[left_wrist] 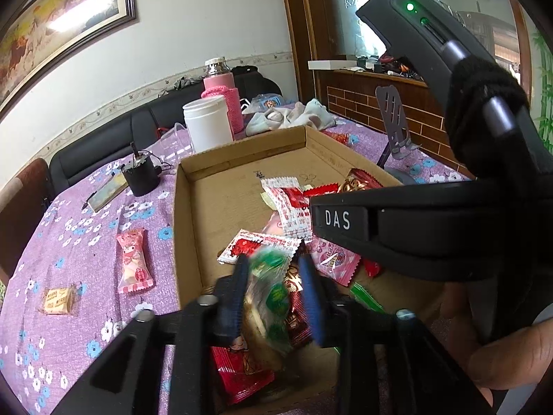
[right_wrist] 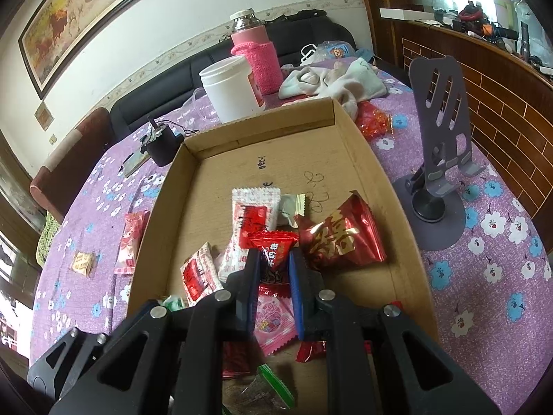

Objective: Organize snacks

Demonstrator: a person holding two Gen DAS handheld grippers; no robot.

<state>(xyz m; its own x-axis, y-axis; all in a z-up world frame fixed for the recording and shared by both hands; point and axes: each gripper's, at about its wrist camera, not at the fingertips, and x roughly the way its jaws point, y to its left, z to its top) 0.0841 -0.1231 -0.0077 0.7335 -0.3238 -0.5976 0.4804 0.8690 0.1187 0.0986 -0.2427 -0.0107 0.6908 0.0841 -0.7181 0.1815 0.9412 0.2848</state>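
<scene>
**Crinkly wrappers over a cardboard tray**

The left tongs stand released around a blurred green-and-clear packet, pads apart from it. The right tongs are clenched on a glossy red foil candy. Both hover above the shallow corrugated tray on the purple floral worktop.

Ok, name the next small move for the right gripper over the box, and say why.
Probably open the right gripper and let the small red candy drop. Its jaws are shut on that wrapper directly above the cardboard box, where other snacks already lie. Two sweets, a pink pack and a tan one, remain on the tablecloth for later.
</scene>
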